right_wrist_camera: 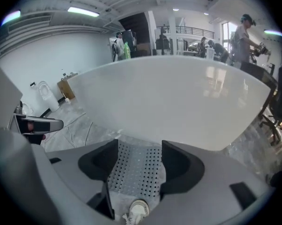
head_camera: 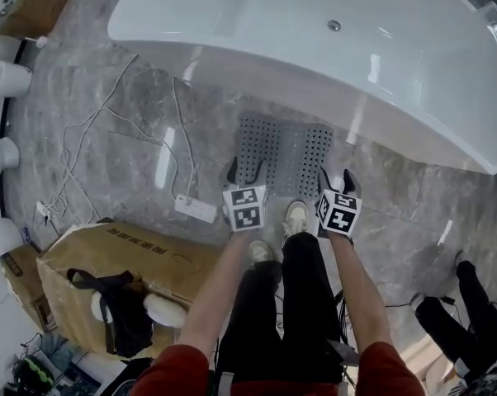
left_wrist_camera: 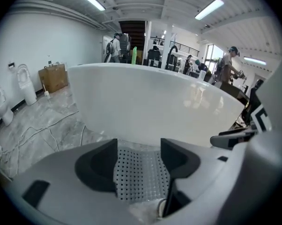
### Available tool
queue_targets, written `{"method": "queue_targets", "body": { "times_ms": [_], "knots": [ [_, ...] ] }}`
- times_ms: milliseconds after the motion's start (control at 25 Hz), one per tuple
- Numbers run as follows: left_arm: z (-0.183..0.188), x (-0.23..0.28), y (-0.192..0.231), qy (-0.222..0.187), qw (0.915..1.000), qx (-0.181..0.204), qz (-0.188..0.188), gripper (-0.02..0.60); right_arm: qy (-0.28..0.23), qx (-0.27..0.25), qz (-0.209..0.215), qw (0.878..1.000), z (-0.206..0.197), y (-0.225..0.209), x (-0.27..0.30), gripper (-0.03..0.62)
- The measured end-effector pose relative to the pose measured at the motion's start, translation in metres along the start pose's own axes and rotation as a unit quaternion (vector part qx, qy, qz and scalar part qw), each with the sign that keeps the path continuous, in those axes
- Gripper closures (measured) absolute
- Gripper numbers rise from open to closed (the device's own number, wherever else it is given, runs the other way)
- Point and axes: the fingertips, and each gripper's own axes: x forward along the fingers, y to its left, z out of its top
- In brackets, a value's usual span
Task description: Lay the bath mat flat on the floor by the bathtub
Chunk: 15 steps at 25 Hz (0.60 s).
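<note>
The grey perforated bath mat [head_camera: 286,151] lies flat on the marble floor, right against the side of the white bathtub [head_camera: 314,48]. My left gripper [head_camera: 244,172] hovers over the mat's near left corner, open and holding nothing. Over the near right corner my right gripper [head_camera: 336,180] is also open and empty. In the left gripper view the mat [left_wrist_camera: 140,172] shows on the floor through the gap of the left gripper [left_wrist_camera: 138,158], with the bathtub [left_wrist_camera: 155,102] behind. The right gripper view shows the mat [right_wrist_camera: 134,170] the same way below the right gripper [right_wrist_camera: 138,161].
The person's white shoes [head_camera: 296,217] stand at the mat's near edge. A power strip [head_camera: 196,209] with loose cables lies to the left. A cardboard box [head_camera: 125,262] carrying a black bag [head_camera: 120,304] sits near left. Toilets [head_camera: 5,77] line the left wall. Another person's legs [head_camera: 459,304] are at the right.
</note>
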Motion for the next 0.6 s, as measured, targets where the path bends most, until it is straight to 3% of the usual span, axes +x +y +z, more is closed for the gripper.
{"method": "queue_targets", "body": {
  "times_ms": [280, 600],
  "knots": [
    [0.068, -0.101, -0.025, -0.041, 0.9987, -0.024, -0.019, 0.299, -0.055, 0.024, 0.014, 0.998, 0.071, 0.024, -0.103, 0.309],
    [0.178, -0.172, -0.047, -0.100, 0.9946, 0.005, -0.025, 0.299, -0.136, 0.025, 0.029, 0.990, 0.180, 0.029, -0.194, 0.307]
  ]
}}
